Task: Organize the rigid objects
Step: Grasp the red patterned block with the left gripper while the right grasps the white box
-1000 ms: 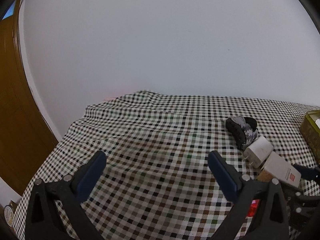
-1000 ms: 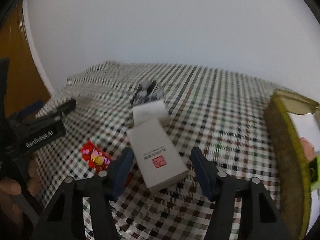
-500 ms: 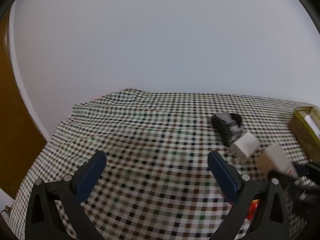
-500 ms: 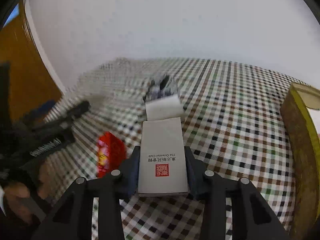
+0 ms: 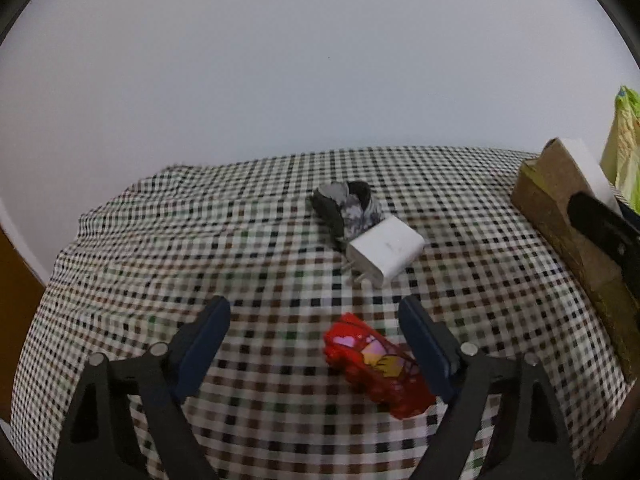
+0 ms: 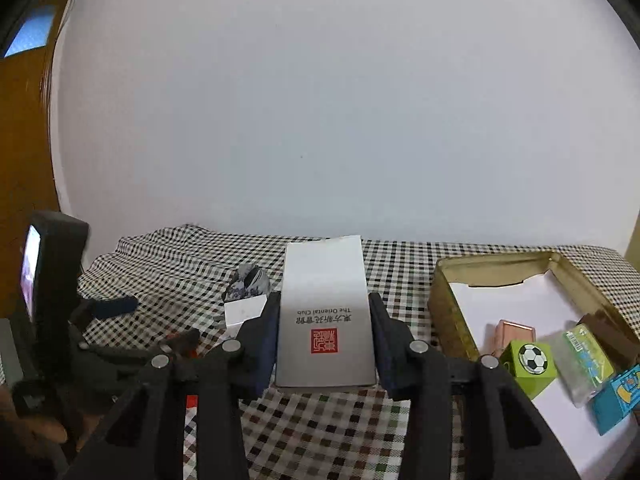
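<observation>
White box [image 6: 325, 312] sits clamped in right tongs [image 6: 324, 338] above the checked table [image 6: 340, 436], bound for the tin [image 6: 452, 312] already holding several items; left tongs [image 5: 316, 336] are closing, nothing gripped, around red packet [image 5: 376, 364]; charger [image 5: 386, 256] remains.

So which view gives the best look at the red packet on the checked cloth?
The left wrist view: the red packet lies unobstructed between the closing jaws of the left gripper, not yet pinched. The right wrist view shows only red slivers of it behind the left gripper's frame.
</observation>
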`<state>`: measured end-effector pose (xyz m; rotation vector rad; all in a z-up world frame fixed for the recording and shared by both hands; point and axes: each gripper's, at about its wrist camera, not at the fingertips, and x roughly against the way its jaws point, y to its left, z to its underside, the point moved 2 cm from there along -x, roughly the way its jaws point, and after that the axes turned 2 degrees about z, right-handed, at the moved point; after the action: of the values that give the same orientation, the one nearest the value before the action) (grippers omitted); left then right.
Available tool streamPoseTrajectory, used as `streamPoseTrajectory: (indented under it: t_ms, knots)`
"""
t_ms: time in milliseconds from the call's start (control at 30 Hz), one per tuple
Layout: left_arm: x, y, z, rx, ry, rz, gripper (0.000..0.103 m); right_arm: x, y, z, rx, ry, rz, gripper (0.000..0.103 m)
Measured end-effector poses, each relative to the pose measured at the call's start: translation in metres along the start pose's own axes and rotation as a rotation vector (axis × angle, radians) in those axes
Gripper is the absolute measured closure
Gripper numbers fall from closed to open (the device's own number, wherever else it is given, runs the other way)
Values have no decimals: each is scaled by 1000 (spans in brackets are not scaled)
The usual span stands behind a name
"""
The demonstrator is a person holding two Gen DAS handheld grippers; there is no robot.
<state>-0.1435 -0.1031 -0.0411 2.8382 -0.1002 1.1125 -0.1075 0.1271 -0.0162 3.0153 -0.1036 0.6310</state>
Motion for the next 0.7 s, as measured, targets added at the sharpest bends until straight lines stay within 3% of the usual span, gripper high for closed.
streamPoseTrajectory:
  t_ms: [133, 233, 267, 300, 400, 600, 700]
  knots:
    - [-8, -7, 6, 54, 78, 26, 18, -7, 0, 4, -12, 22, -6, 59]
    - [-14, -10, 11, 80, 119, 41, 26, -8, -6, 4, -12, 37, 2, 59]
    - [-12, -9, 12, 97, 118, 67, 35, -5, -11, 3, -15, 38, 3, 59]
    - [-11, -9, 13, 103, 117, 81, 50, -15, -1, 2, -15, 39, 4, 59]
    - [-10, -8, 18, 107, 135, 44, 81, -20, 2, 1, -15, 46, 14, 59]
    - [-7, 11, 21, 215, 105, 103, 81, -21, -3, 0, -34, 35, 7, 59]
    - [7, 19, 16, 245, -11, 111, 81, -17, -4, -4, -55, 12, -21, 59]
